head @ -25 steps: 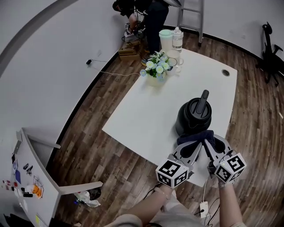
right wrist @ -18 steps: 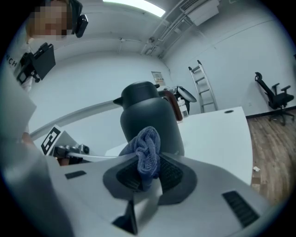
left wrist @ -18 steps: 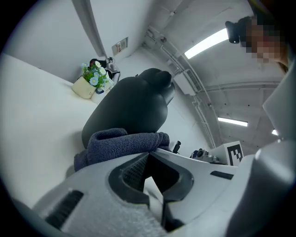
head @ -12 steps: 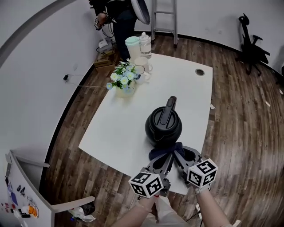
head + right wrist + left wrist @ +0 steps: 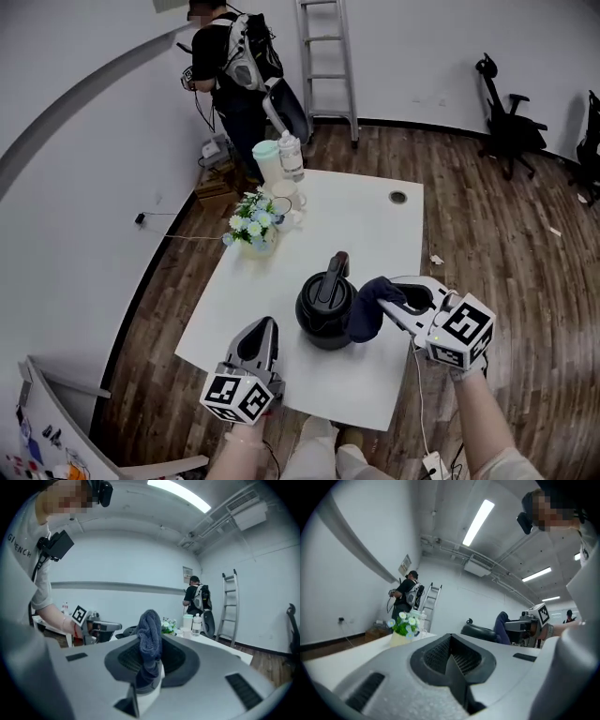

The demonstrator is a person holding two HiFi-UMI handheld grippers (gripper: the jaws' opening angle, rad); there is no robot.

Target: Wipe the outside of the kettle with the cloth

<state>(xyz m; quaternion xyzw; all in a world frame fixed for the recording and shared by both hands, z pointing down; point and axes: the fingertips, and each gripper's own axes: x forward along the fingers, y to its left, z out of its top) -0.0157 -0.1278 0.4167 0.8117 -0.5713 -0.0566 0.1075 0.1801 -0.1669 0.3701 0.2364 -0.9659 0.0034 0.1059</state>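
The black kettle (image 5: 325, 309) stands on the white table (image 5: 375, 234) near its front edge. A dark blue cloth (image 5: 369, 307) hangs against the kettle's right side, and my right gripper (image 5: 392, 292) is shut on it. In the right gripper view the cloth (image 5: 150, 637) bunches up between the jaws of the right gripper (image 5: 149, 665). My left gripper (image 5: 263, 330) hovers left of the kettle over the table's front left corner, apart from it. Its jaws meet with nothing between them in the left gripper view (image 5: 451, 657), where the kettle (image 5: 480, 632) shows ahead on the right.
A flower pot (image 5: 251, 227), a mug (image 5: 285, 201), a pale jug (image 5: 269, 161) and a bottle (image 5: 292, 156) stand at the table's far left. A person (image 5: 230, 70), a ladder (image 5: 323, 56) and an office chair (image 5: 506, 117) are beyond the table.
Both grippers were together at the cloth in front of the kettle. Now the left one has let go and moved left, and the right one has carried the cloth to the kettle's right side.
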